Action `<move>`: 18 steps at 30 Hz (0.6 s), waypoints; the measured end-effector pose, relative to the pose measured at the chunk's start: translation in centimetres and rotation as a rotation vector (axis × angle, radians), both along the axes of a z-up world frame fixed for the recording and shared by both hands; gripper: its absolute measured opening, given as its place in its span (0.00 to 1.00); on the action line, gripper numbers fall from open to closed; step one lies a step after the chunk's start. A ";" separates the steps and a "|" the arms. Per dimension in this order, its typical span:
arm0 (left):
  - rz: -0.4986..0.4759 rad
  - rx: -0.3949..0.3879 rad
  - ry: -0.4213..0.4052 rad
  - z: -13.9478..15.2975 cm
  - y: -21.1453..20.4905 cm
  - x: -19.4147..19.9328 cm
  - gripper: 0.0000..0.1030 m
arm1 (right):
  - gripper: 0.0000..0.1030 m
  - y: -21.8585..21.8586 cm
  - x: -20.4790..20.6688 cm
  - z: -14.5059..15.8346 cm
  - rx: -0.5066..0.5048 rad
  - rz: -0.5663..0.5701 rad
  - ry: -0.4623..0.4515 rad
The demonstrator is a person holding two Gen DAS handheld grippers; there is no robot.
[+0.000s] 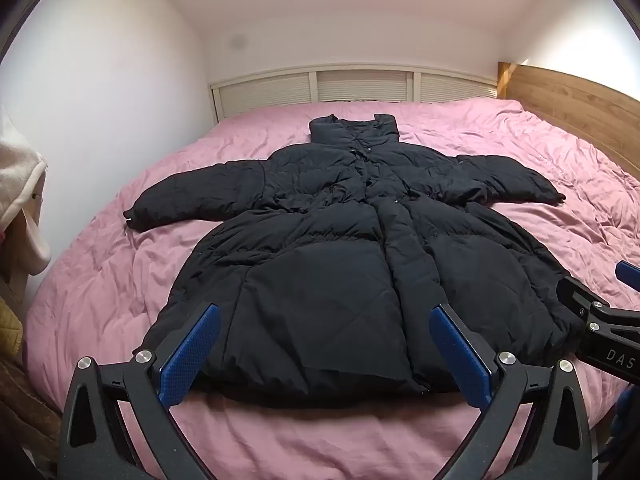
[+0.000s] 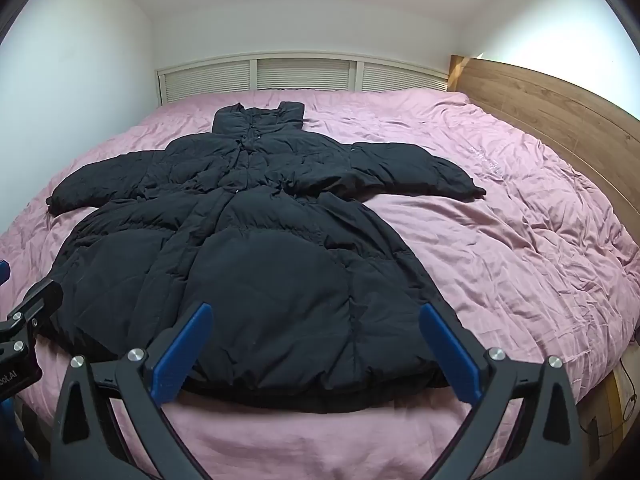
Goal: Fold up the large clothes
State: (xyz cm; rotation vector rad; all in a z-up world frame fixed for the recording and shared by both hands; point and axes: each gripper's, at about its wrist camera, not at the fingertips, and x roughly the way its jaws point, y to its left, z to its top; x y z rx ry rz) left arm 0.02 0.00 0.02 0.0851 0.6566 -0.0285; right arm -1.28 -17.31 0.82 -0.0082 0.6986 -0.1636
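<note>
Bed (image 1: 520,152) with wrinkled pink cover; wooden headboard (image 1: 568,104) along its right side, white slatted panel (image 1: 352,88) at the far end. Black puffer coat (image 1: 340,248): flat at bed centre, front up, sleeves spread, collar far. Left tongs (image 1: 324,320), right tongs (image 2: 316,320): both released, above the hem.

black puffer coat (image 2: 240,260) flat, front up, sleeves spread, on pink duvet (image 2: 500,240) | collar at coat's far end, toward white slatted panel (image 2: 304,76) | right claw (image 2: 316,348) over coat's near hem, jaws wide apart, gripping nothing | left claw (image 2: 24,320) beside coat's left hem corner | wooden headboard (image 2: 560,120) right of coat
</note>
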 end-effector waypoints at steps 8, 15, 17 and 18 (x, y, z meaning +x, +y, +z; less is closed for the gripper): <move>0.002 -0.002 -0.004 0.0 -0.1 0.0 0.99 | 1.00 0.2 0.0 0.1 0.005 0.000 -0.003; 0.012 0.001 0.002 0.0 0.4 0.2 0.99 | 1.00 0.2 0.0 0.2 0.006 -0.002 -0.005; 0.015 0.000 0.002 -0.3 0.3 0.1 0.99 | 1.00 0.2 0.0 0.3 0.007 0.000 -0.006; 0.016 -0.001 0.004 -0.3 0.3 0.1 0.99 | 1.00 0.2 0.0 0.3 0.007 0.000 -0.006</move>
